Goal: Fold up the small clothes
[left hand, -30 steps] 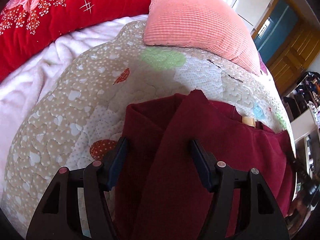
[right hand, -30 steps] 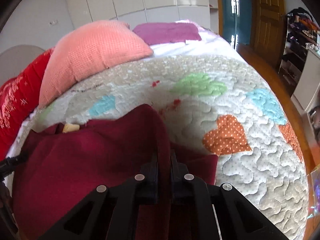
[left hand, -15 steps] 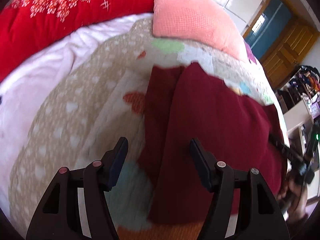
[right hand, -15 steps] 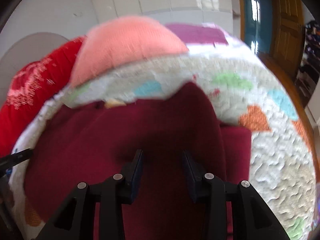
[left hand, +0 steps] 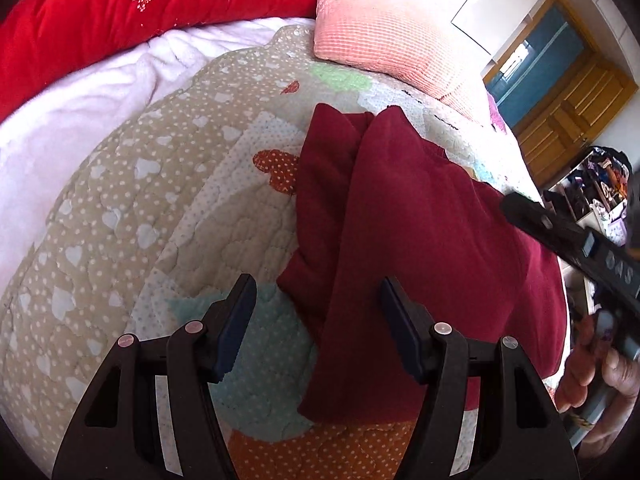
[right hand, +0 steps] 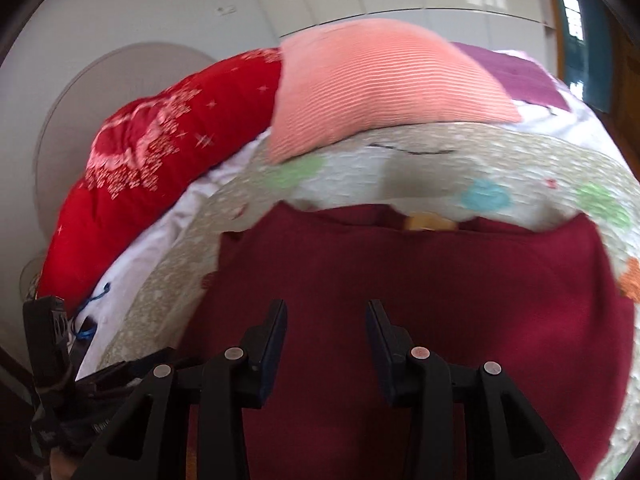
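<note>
The maroon garment (left hand: 420, 248), partly folded, is laid on the quilted bed (left hand: 168, 208); soft and limp, it is best pinched at a hem corner. Both left gripper (left hand: 318, 320) and right gripper (right hand: 326, 344) are held wide, empty

Maroon garment (left hand: 420, 248), folded, flat on quilt (left hand: 160, 220)

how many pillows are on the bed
2: a pink pillow at the head of the quilt, and a purple pillow just behind it, mostly hidden. More may lie out of view.
</note>
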A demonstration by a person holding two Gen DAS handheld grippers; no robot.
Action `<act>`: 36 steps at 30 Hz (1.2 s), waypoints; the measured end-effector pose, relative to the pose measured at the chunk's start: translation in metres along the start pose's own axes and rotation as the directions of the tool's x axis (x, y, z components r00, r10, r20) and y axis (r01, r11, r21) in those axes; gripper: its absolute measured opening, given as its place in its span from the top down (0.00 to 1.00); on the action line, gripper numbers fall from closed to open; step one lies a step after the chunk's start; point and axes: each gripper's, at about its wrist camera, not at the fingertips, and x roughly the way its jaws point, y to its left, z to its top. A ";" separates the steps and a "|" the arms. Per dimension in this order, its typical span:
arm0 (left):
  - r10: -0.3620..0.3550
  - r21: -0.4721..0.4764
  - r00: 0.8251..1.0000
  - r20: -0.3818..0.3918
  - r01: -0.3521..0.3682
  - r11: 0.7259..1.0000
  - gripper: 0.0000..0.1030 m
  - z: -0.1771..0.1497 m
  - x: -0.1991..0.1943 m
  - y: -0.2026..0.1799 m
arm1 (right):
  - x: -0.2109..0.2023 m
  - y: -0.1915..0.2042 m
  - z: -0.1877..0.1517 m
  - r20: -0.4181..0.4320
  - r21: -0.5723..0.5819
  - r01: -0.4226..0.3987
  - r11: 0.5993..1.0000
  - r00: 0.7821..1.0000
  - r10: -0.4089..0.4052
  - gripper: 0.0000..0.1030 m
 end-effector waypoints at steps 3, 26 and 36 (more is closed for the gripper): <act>-0.003 0.002 1.000 -0.002 0.003 1.000 0.38 0.001 0.001 0.002 | 0.023 0.029 0.011 -0.012 -0.029 -0.046 0.999 0.999 0.045 0.62; -0.005 0.006 1.000 -0.004 0.005 1.000 0.36 0.000 0.006 0.005 | 0.119 0.064 0.052 -0.065 -0.002 -0.063 0.998 0.996 0.063 0.93; -0.021 0.009 1.000 -0.010 0.021 1.000 0.33 0.003 0.010 0.006 | 0.092 0.051 0.039 -0.045 0.086 -0.136 0.987 0.989 0.141 0.79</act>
